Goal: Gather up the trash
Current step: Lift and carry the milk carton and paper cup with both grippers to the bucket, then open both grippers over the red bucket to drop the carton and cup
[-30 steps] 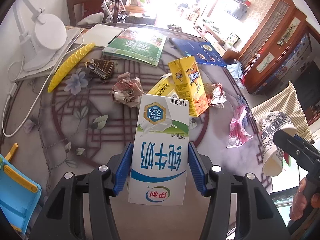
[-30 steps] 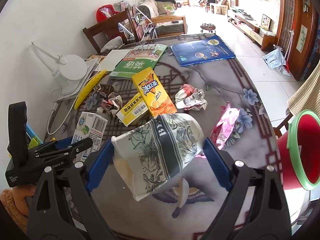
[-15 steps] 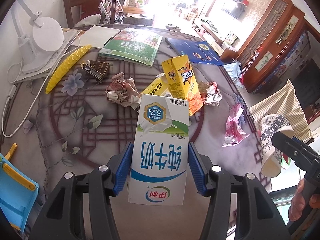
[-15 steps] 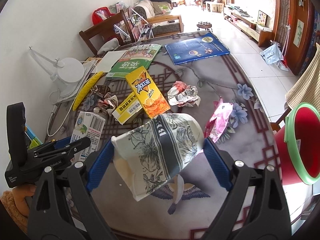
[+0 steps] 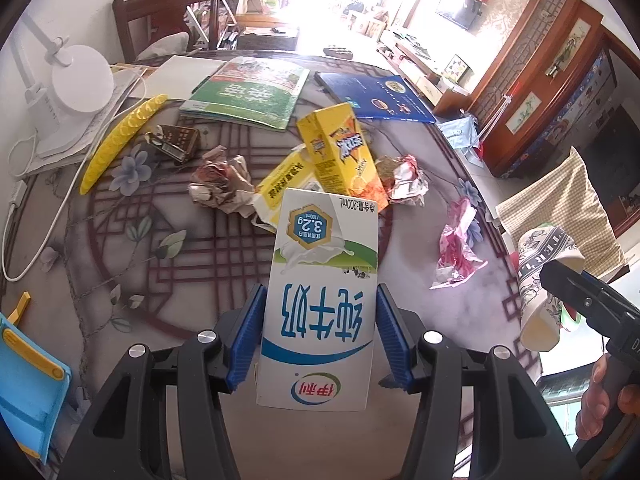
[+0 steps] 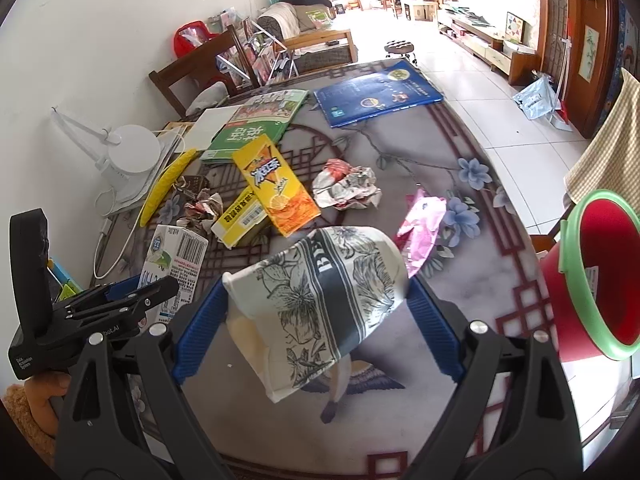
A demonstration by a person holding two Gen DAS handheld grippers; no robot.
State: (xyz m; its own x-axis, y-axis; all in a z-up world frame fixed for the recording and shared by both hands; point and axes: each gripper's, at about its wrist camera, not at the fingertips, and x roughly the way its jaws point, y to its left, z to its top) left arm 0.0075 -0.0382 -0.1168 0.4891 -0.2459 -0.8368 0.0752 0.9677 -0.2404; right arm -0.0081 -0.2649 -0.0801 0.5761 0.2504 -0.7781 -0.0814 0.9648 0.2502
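Both tools have drifted back, the red bucket (image 6: 596,276) looming larger at right. Left tool (image 5: 318,336) clamps one milk carton (image 5: 320,300); right tool (image 6: 316,304) clamps one paper cup (image 6: 320,292). Two yellow cartons (image 6: 276,188), two crumpled wrappers (image 6: 348,186) and one pink wrapper (image 6: 422,228) litter the floral tabletop (image 6: 460,280).

Your left claw (image 5: 318,334) and right claw (image 6: 316,320) both have matte black frames, ribbed blue pads (image 5: 245,334), silver screws and bare-skinned fingers (image 5: 598,406) around the handle.
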